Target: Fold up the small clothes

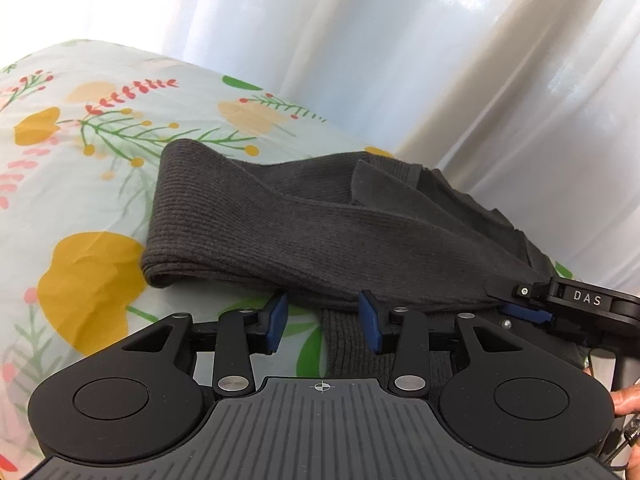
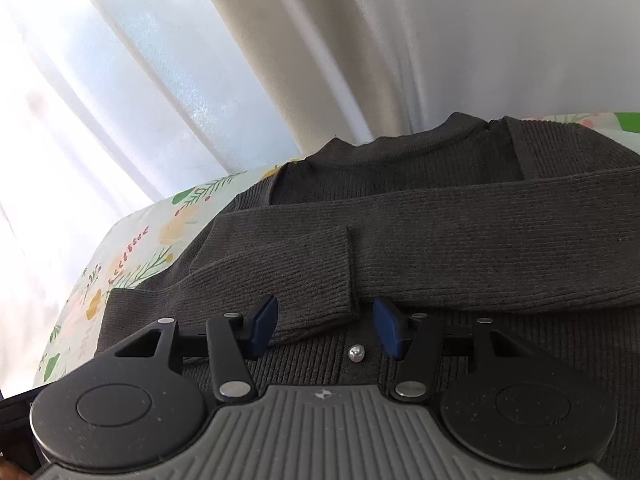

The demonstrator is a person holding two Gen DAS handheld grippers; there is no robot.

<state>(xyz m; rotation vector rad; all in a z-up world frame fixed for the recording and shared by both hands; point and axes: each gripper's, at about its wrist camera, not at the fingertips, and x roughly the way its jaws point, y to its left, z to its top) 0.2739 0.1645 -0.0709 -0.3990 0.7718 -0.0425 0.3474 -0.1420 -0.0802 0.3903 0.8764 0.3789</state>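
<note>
While the dark grey ribbed cardigan [image 2: 440, 248] lies on the floral sheet [image 1: 80, 160] with both sleeves folded across its front, neither gripper holds any of it.

The sleeve cuff [image 2: 320, 304] sits between the half-parted blue pads of the right gripper [image 2: 325, 326], which do not seem to press it, just beyond a small silver button [image 2: 356, 353]; the left gripper [image 1: 323, 322] hangs with its pads moderately apart over the near edge of the folded sleeve [image 1: 260, 232], empty. If either one closes here, I'd expect it to pinch only the top layer and drag the sleeve off its fold. Both tools tilt downward toward the cloth, side by side, and fingers of the person's hand [image 1: 628, 400] show at the left view's right edge.
</note>
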